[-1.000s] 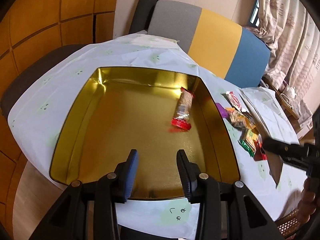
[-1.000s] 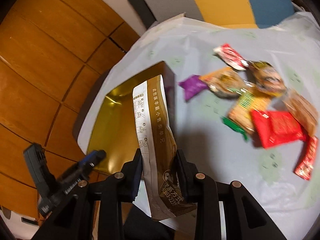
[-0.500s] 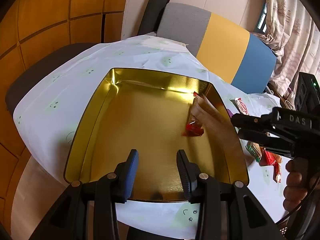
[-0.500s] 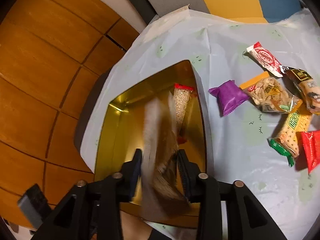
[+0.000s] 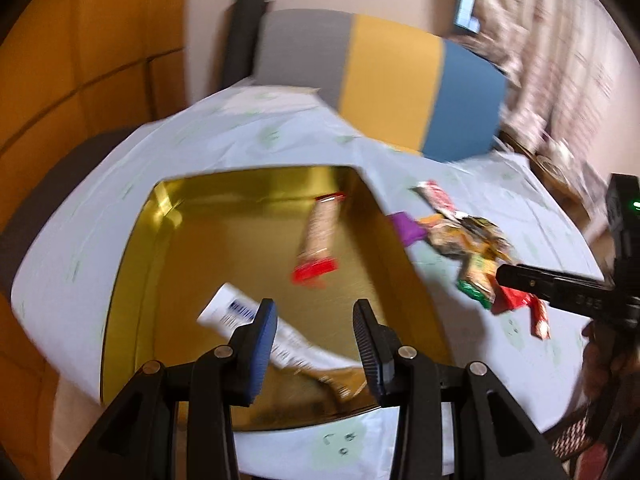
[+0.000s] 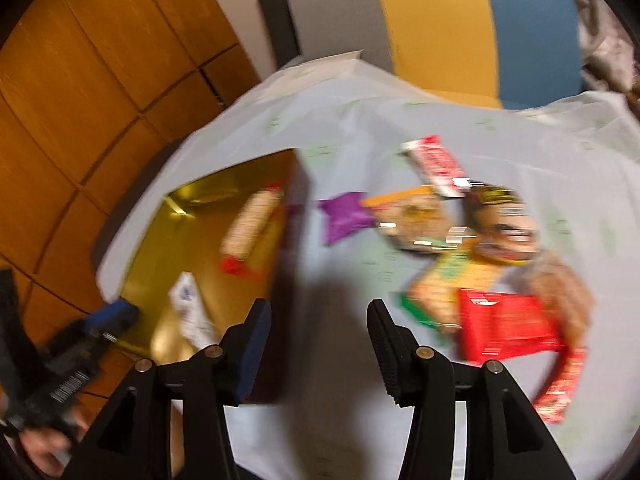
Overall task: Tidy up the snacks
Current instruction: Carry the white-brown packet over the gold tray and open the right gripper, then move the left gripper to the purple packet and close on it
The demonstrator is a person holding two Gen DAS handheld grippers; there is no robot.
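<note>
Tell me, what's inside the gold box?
Inside the gold box lie two snacks: a red-ended bar and a white-and-gold packet. The left gripper covers part of the packet and floor.

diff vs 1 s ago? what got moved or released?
The right gripper carried the gold-and-white packet from above the table into the gold tin, let it go and pulled back over the tablecloth; its jaws now stand open and empty. The packet lies flat near the tin's front. Unchanged: the left gripper open and empty, the red-ended bar in the tin, the loose snack pile outside.
</note>
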